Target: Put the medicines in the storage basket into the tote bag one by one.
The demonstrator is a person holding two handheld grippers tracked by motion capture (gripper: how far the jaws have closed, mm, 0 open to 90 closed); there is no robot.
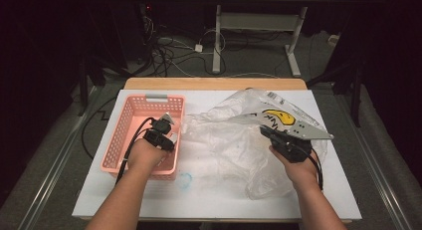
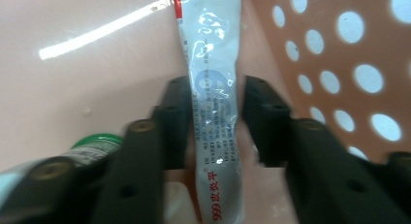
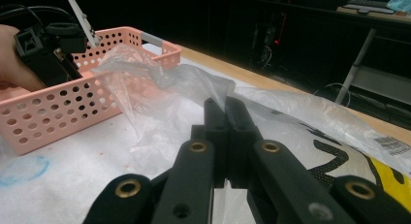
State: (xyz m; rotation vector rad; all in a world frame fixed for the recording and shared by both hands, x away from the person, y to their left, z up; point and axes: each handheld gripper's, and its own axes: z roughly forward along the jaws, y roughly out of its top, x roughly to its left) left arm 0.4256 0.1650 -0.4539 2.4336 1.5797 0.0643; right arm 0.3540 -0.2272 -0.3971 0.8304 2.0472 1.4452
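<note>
right gripper [image 3: 225,105] pinches plastic bag [image 3: 160,83] beside pink basket [image 3: 58,107].

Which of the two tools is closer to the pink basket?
Left. The left tool reaches down inside the pink basket, its jaws around a tube. The right tool is off to the side, pinching a clear plastic bag.
</note>
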